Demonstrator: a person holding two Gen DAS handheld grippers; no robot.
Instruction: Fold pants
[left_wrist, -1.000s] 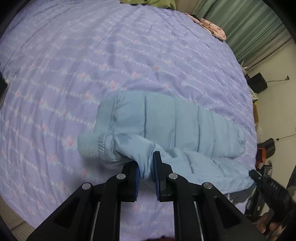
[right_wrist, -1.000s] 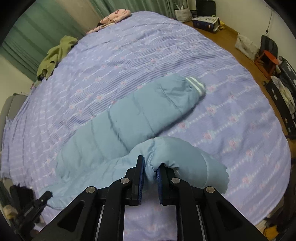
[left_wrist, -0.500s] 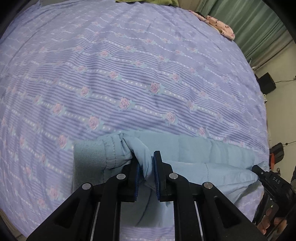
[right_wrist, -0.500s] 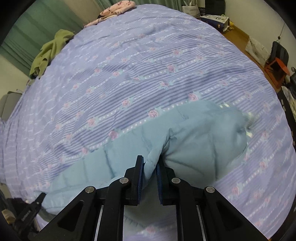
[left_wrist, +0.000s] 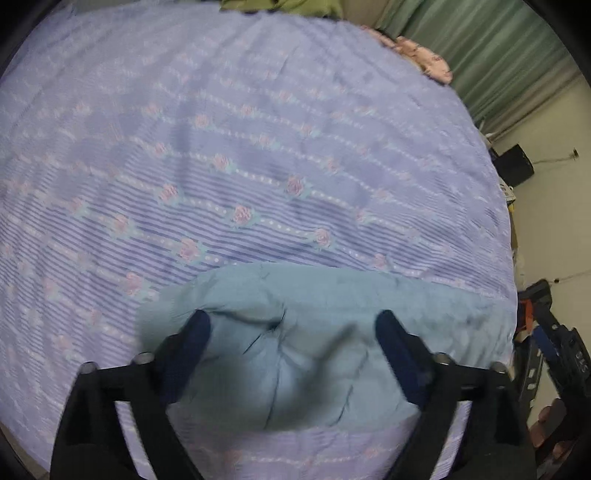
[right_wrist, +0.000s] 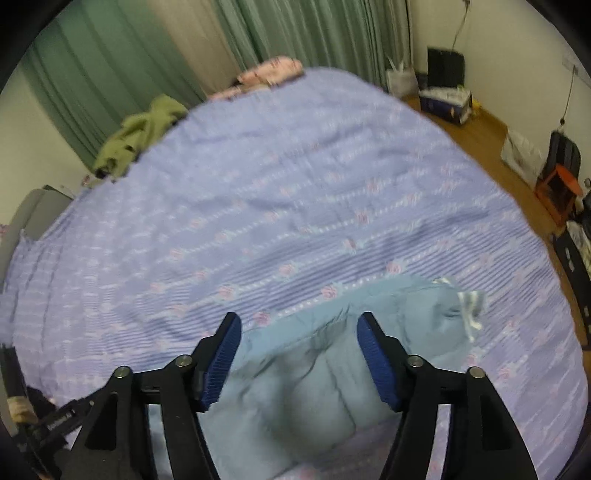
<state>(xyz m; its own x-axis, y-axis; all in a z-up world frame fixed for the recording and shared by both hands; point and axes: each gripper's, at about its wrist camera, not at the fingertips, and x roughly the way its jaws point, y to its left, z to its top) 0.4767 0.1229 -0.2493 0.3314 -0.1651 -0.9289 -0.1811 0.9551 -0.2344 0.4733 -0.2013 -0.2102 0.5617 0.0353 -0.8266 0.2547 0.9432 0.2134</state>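
Note:
The light blue padded pants (left_wrist: 314, 332) lie on the purple flowered bedspread (left_wrist: 258, 147), one leg laid over the other. My left gripper (left_wrist: 291, 325) is open, its jaws spread wide just above the pants, holding nothing. In the right wrist view the pants (right_wrist: 314, 369) lie below my right gripper (right_wrist: 297, 325), which is open too, with a striped cuff (right_wrist: 469, 306) at the right end. Both views are blurred.
A green garment (right_wrist: 136, 136) and a pink garment (right_wrist: 269, 74) lie at the far edge of the bed by green curtains (right_wrist: 110, 66). The wooden floor (right_wrist: 480, 136) with bags and boxes is to the right.
Both grippers carried the upper leg across onto the other leg, then opened and let go of the pants. The cameras now sit lower and closer to the fabric.

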